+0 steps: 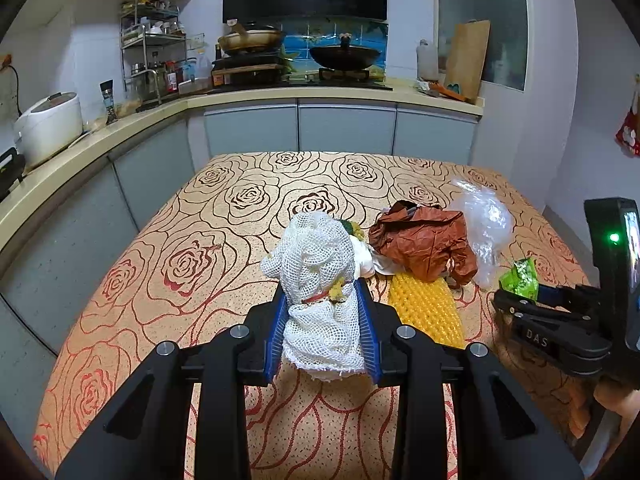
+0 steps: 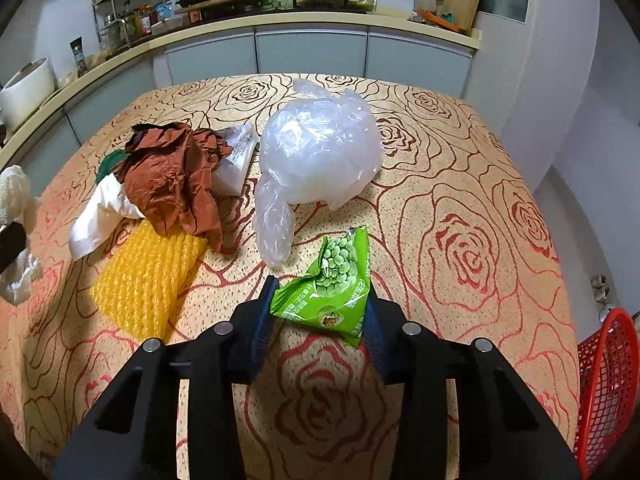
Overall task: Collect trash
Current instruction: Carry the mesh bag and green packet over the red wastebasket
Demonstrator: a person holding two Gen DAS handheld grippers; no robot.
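Note:
My left gripper (image 1: 322,292) is shut on a white foam net (image 1: 320,280) and holds it above the rose-patterned table (image 1: 160,240). My right gripper (image 2: 322,292) is shut on a green snack packet (image 2: 336,284), also held over the table; it shows in the left wrist view (image 1: 520,276) at the right. On the table lie a crumpled brown paper (image 2: 172,184), a yellow foam net (image 2: 144,280), a clear plastic bag (image 2: 320,156), and white wrappers (image 2: 96,220).
A red plastic basket (image 2: 608,384) stands beside the table's right edge. A kitchen counter (image 1: 120,128) with a rice cooker (image 1: 48,124), a spice rack and pans runs behind and to the left of the table.

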